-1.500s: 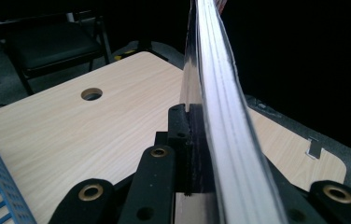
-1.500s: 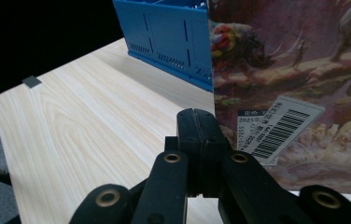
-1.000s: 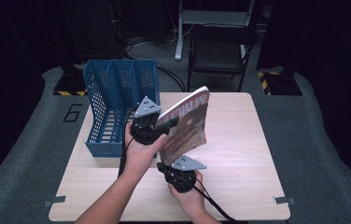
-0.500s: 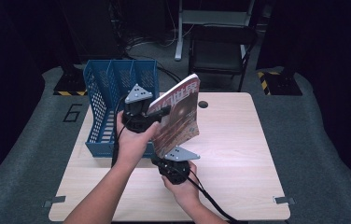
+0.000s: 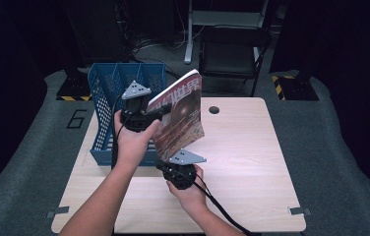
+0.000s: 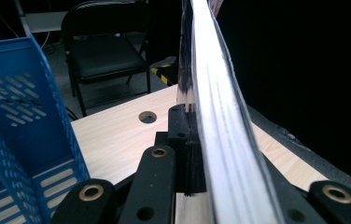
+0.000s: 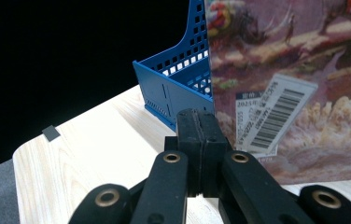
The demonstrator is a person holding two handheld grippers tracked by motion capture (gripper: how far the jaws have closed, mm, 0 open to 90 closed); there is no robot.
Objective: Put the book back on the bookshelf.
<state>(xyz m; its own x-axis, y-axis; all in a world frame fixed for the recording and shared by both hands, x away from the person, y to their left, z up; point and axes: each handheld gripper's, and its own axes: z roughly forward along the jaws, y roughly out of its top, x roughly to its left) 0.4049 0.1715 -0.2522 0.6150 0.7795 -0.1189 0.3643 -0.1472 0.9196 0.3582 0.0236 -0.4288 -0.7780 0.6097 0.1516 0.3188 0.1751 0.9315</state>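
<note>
A magazine (image 5: 180, 118) with a reddish cover stands tilted above the table, its top edge toward the back. My left gripper (image 5: 161, 109) is shut on its left edge; in the left gripper view the magazine (image 6: 215, 116) runs edge-on between the jaws of this gripper (image 6: 194, 140). My right gripper (image 5: 169, 161) sits under the magazine's lower corner. In the right gripper view its jaws (image 7: 199, 116) are shut pad against pad, with the barcoded back cover (image 7: 304, 93) just beyond them. Whether they touch it I cannot tell.
A blue slotted file holder (image 5: 109, 98) stands on the left part of the wooden table (image 5: 252, 162), right beside the left hand. A cable hole (image 5: 214, 109) is near the table's back edge. A black chair (image 5: 232, 54) stands behind the table.
Both hands have carried the magazine left and upward, closer to the blue file holder. The grips look the same.
</note>
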